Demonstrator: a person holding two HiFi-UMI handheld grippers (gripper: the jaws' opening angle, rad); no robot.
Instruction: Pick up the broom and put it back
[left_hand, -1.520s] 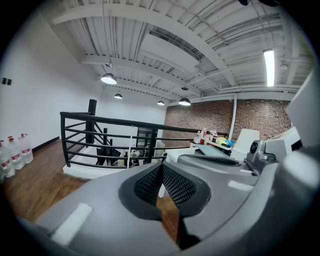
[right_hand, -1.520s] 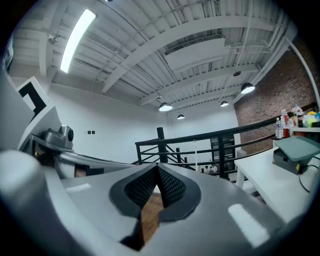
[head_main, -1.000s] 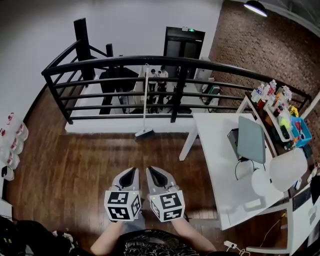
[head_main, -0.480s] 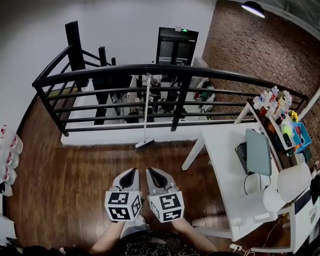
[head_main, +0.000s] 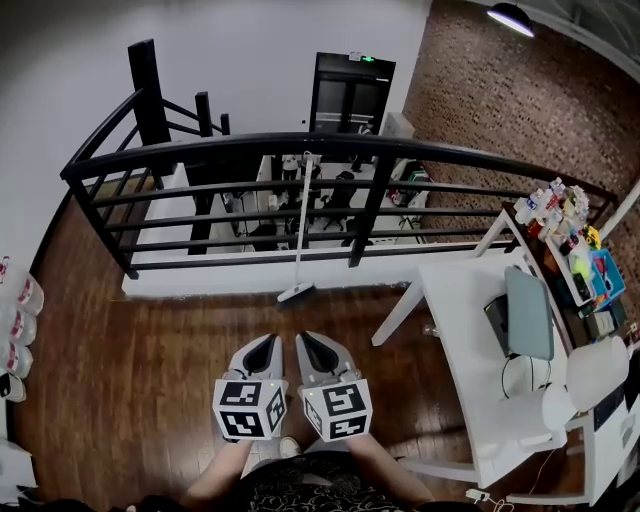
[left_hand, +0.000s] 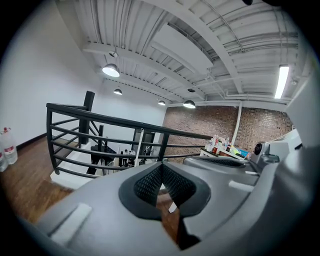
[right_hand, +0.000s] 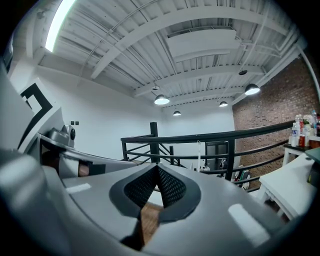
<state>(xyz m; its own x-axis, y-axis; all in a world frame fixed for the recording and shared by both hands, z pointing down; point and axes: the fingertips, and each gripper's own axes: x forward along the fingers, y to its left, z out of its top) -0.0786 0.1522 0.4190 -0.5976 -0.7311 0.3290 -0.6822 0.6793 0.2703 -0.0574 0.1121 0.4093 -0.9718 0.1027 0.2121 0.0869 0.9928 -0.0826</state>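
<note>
While against railing (head_main: 420, 151), broom (head_main: 296, 293) beyond floor (head_main: 150, 350).

Seen from the head view, the left gripper (head_main: 264, 347) and right gripper (head_main: 312, 345) sit side by side above the floor (head_main: 140, 340). At 12 o'clock the broom (head_main: 297, 292) leans against the railing (head_main: 420, 148), head on the floor. The table (head_main: 470, 330) lies at 3 o'clock, a shelf (head_main: 570, 235) beyond it at 2 o'clock, and bottles (head_main: 18, 330) at 9 o'clock.

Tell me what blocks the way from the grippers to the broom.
Nothing visible: only bare wooden floor lies between the left gripper, the right gripper and the broom, which stands against the black railing ahead.
</note>
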